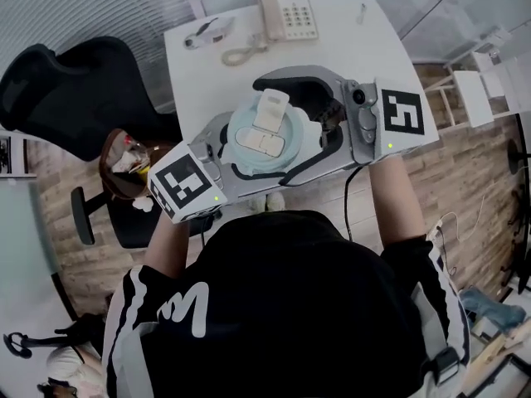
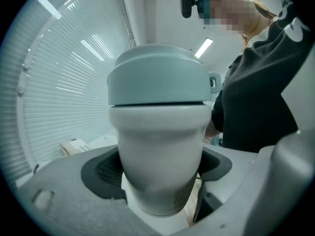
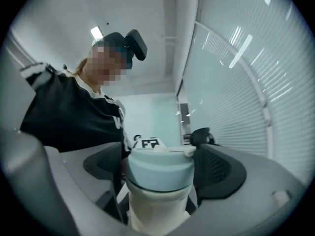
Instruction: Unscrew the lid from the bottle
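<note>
Two tools are being used on one bottle point(image 2: 158, 146), which is being held upright in the air before the person's chest, over the near edge of the desk point(image 1: 216, 81) as the head view shows it. The left tool point(image 2: 158, 170) is being kept closed on the bottle's white body below the shoulder, with its dark pads pressed against both sides. The right tool point(image 3: 161, 168) is being clamped around the lid point(image 1: 264, 135), with its pads lying against the lid's sides. The lid, pale blue and rounded, is being carried on the bottle with a thin dark seam showing between the two, and it is being topped by a white flip tab point(image 1: 270, 110). The glossy body is being shown narrowing toward its base. On the white desk a pale telephone point(image 1: 286, 12) is being kept at the far edge, with a looped cord point(image 1: 242, 55) lying near it. A black office chair point(image 1: 75, 89) is being kept beside the desk on a wooden floor point(image 1: 465, 172), and a round brown bin point(image 1: 124, 164) holding scraps is being kept just beside the chair. Pale slatted blinds point(image 2: 59, 82) are being shown along the wall, and the room is being lit by ceiling strip lights point(image 2: 204, 45).
</note>
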`<state>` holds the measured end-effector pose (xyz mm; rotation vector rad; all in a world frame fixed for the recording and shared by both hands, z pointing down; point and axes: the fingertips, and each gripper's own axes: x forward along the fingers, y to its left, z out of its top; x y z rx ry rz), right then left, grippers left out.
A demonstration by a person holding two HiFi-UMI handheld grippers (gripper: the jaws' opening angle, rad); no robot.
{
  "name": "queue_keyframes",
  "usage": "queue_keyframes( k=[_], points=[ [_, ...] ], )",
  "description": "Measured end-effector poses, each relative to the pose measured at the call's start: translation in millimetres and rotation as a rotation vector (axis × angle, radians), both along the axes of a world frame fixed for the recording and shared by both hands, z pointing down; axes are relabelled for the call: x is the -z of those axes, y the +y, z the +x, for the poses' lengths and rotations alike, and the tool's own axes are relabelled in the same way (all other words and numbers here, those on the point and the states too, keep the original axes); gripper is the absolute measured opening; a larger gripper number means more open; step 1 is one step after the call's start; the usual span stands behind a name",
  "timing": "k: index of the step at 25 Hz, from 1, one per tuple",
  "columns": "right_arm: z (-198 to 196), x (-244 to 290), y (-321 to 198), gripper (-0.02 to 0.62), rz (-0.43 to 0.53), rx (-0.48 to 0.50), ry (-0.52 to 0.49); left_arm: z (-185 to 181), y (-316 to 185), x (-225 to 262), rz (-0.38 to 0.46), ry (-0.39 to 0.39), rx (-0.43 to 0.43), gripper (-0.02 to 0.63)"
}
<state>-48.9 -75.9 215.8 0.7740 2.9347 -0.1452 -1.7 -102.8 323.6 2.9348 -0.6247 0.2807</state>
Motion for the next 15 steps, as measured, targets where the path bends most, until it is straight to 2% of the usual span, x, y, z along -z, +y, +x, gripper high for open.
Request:
queue_keyframes(
  k=[2, 4, 7, 11, 15],
  points=[
    [-5, 5, -11, 0.476, 0.011, -0.222, -0.023, -13, -15, -3, -0.001, -0.011, 0.095, 0.428],
    [-14, 2, -23, 0.476, 0.006, -0.423, 0.002, -25, -31, -5, -0.003, -0.016, 0.19, 0.428],
    [-28, -7, -36, 0.476, 0.054, -0.651, 0.05, -38, -46, -8, 0.025, -0.042, 0.306, 0.428],
    [-34, -12, -49, 0.474, 0.074, -0.831, 0.07, -40, -57, -6, 0.043, -0.047, 0.404, 0.428],
    [-33, -16, -59, 0.474, 0.077, -0.88, 0.08, -39, -65, -5, 0.039, -0.065, 0.472, 0.428]
  ],
)
